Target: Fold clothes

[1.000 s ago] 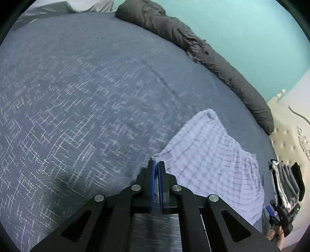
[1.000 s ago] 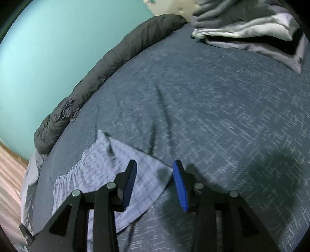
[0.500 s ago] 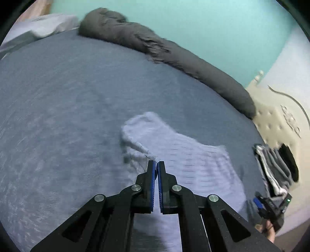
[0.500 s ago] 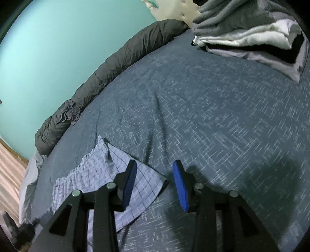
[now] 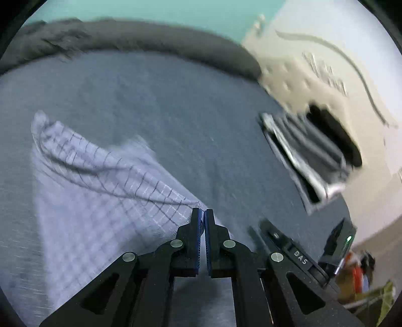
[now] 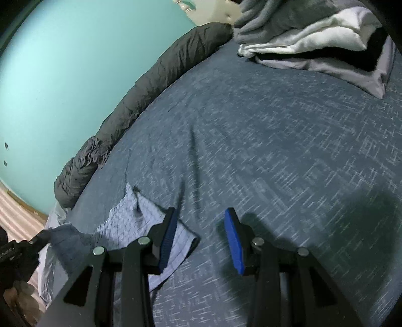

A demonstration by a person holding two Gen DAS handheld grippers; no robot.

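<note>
In the left wrist view a dark grey rolled blanket (image 5: pixel 150 32) runs along the far edge of the bed (image 5: pixel 201 120), under a turquoise wall (image 5: pixel 150 10); at the far right a cream tufted headboard (image 5: pixel 301 83) rises, and a stack of folded clothes (image 5: pixel 309 151) in grey, white and black lies against it. Nothing lies on the blue-grey bedspread between that stack and the checked garment (image 5: pixel 100 191), a pale lilac cloth with thin dark grid lines spread at the near left of the bed. The view is blurred. The garment's lifted edge forms a ridge that runs from its far left corner down to the left gripper (image 5: pixel 202 216), so its long axis slants from far left to near right. The left fingers (image 5: pixel 194 226) are clenched on that near corner, the cloth pinched between the blue pads. Just to the right, the right gripper (image 5: pixel 289 249) shows as a black frame, near the left one. In the right wrist view the garment (image 6: pixel 130 221) lies at the near left, its corner under the left finger of the right gripper (image 6: pixel 201 236); those fingers (image 6: pixel 233 241) stand apart and released, with only bedspread between them. The blanket (image 6: pixel 150 95) slants away to the far right there, and the clothes stack (image 6: pixel 314 42) sits far right.
</note>
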